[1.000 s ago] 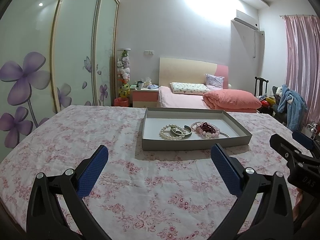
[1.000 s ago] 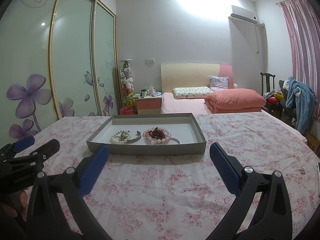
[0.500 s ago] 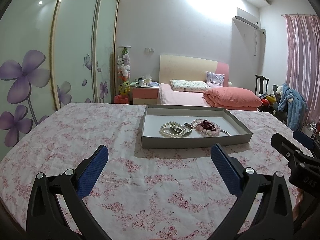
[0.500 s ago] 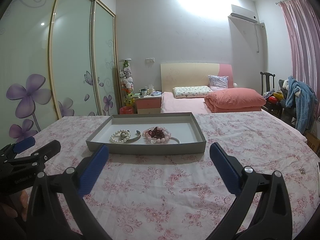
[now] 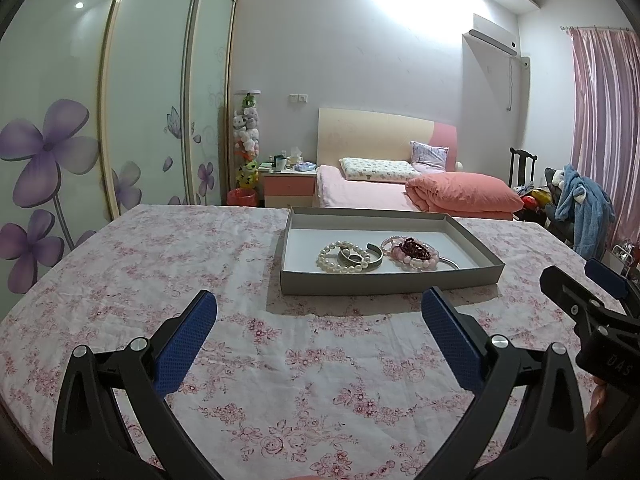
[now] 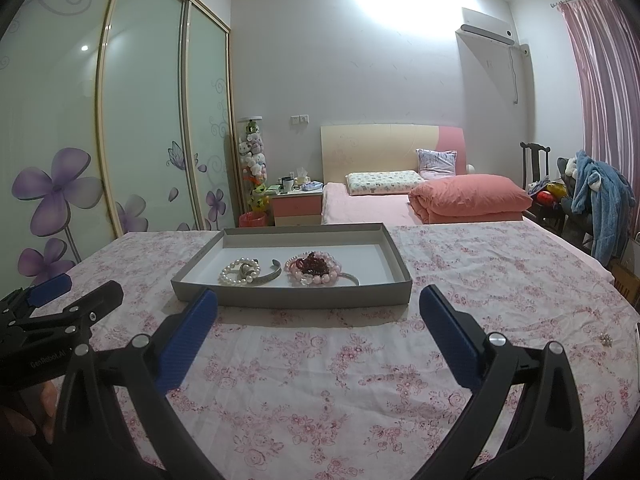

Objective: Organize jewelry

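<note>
Hovering agape, 2 hand-held grippers (image 5: pixel 319 316) (image 6: pixel 318 312) face tray (image 5: pixel 384 278).

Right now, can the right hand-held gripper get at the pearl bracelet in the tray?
Probably yes: the right hand-held gripper is open, the pearl bracelet lies uncovered, and only the low tray wall stands between.

**Gripper status: both spread, both empty**

The left gripper (image 5: pixel 319 322) is held level, facing forward, its blue-padded fingers (image 5: pixel 185 340) set wide apart with nothing between them. The right gripper (image 6: pixel 318 322) is held beside it in the same pose, its padded fingers (image 6: pixel 450 336) equally wide and gripping nothing.
</note>
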The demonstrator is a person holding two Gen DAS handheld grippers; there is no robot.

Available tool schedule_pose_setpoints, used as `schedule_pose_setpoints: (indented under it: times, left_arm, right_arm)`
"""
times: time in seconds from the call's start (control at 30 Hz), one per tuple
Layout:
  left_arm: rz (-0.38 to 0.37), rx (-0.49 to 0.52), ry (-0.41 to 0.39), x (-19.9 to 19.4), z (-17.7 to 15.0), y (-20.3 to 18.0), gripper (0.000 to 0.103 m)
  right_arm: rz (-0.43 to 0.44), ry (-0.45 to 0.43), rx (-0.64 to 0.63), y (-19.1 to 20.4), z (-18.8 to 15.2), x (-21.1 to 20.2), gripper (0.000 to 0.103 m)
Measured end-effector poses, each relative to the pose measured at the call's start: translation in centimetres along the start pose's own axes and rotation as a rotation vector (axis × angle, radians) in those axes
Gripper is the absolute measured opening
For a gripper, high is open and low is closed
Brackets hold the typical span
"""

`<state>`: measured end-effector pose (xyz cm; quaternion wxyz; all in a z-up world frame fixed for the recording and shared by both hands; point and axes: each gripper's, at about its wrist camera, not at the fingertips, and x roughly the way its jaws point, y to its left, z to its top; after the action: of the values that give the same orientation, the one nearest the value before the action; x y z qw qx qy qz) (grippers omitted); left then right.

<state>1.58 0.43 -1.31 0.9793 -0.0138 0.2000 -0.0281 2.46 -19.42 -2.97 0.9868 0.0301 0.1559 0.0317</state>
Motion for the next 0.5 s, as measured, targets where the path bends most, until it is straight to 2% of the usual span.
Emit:
schedule_pose_setpoints:
  times: [0.5]
  left_arm:
    - [-0.002, 0.005, -0.001, -0.05, -0.01, -0.13, 0.101]
  right_arm:
    - [0.001, 0.001, 0.000, -0.04, 0.10, 0.04, 0.099]
